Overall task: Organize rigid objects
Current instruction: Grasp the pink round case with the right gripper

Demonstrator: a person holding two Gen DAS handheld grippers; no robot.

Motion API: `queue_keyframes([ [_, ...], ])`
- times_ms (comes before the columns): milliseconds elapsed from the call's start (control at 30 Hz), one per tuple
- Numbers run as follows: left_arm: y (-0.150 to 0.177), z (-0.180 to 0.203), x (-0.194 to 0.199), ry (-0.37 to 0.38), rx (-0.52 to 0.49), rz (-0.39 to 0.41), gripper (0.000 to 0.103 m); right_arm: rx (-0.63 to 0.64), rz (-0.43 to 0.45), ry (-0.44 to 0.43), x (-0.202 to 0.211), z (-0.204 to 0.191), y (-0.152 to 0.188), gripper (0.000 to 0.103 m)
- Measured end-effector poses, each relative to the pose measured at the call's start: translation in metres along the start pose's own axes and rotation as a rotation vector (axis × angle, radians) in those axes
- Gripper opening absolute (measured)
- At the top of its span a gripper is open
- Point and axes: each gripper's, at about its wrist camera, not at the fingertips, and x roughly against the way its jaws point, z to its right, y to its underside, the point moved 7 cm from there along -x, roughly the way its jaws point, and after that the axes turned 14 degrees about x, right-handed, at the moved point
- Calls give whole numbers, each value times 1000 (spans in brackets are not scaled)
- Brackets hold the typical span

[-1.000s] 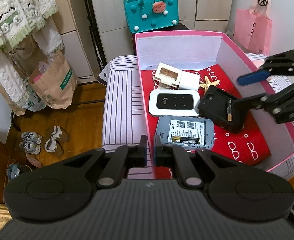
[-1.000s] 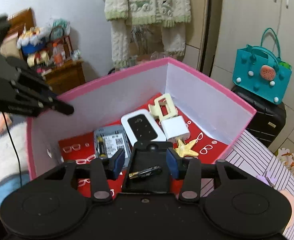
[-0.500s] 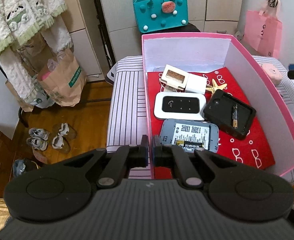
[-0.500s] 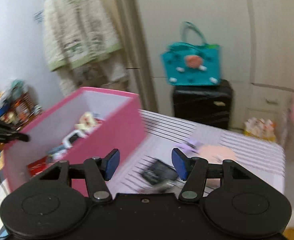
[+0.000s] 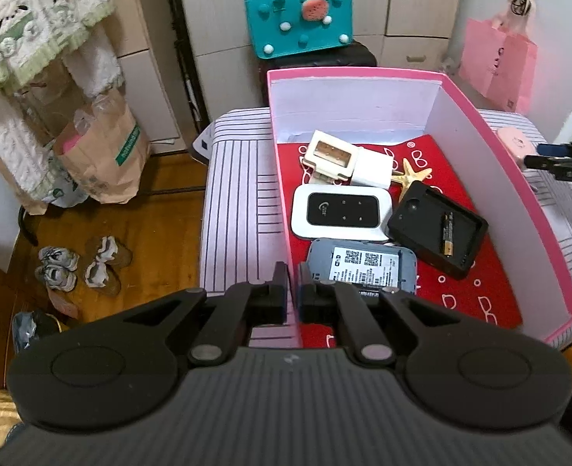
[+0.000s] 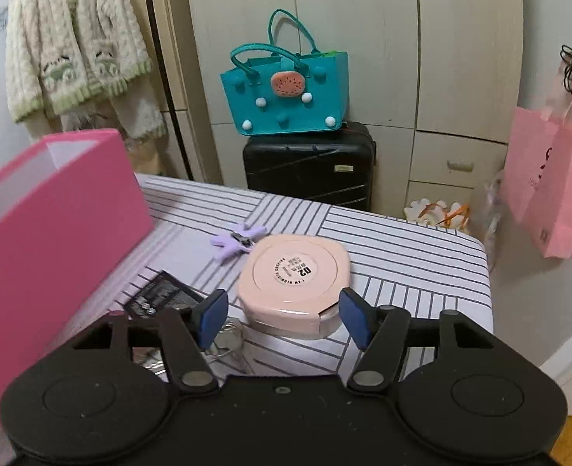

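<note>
A pink box point(image 5: 492, 132) with a red lining sits on the striped table. It holds a white router point(image 5: 340, 213), a grey device point(image 5: 361, 266), a black tray with a battery point(image 5: 437, 229), a white charger point(image 5: 373, 165), a cream block point(image 5: 330, 155) and a starfish point(image 5: 412, 176). My left gripper point(image 5: 292, 297) is shut on the box's near left wall. My right gripper point(image 6: 282, 316) is open and empty, its jaws on either side of a pink compact point(image 6: 295, 277) on the table. The right gripper also shows in the left wrist view point(image 5: 558, 157), beyond the box's right wall.
A purple clip point(image 6: 235, 242), a black card point(image 6: 161, 297) and metal rings point(image 6: 225, 339) lie on the striped table point(image 6: 402, 252) beside the box point(image 6: 49, 233). A black suitcase point(image 6: 309, 165) with a teal bag point(image 6: 286, 91) stands behind; a pink bag point(image 6: 550, 178) hangs at the right.
My right gripper let go of the black tray in the box, swung out to the right and now frames the pink compact. My left gripper stays on the box wall.
</note>
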Motion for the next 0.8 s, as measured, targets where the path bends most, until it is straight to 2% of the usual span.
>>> queue_keyframes([
  [133,-2,0,-1,18,-28,-4,5,22,5,58,-7,-3,3,85],
  [333,-4,-1,-2,45,-46,-9,6,50,-15,133,-19,1,-1,85],
  [633,-7,-1,-4,48,-60,-33,6,4,-57,96,-44,10,-8,87],
  [700,-9,-1,-5,48,-58,-40,6,-2,-55,85,-46,9,-10,79],
  [800,-10,1,-7,37,-62,-42,6,-7,-91,84,-45,6,-12,78],
])
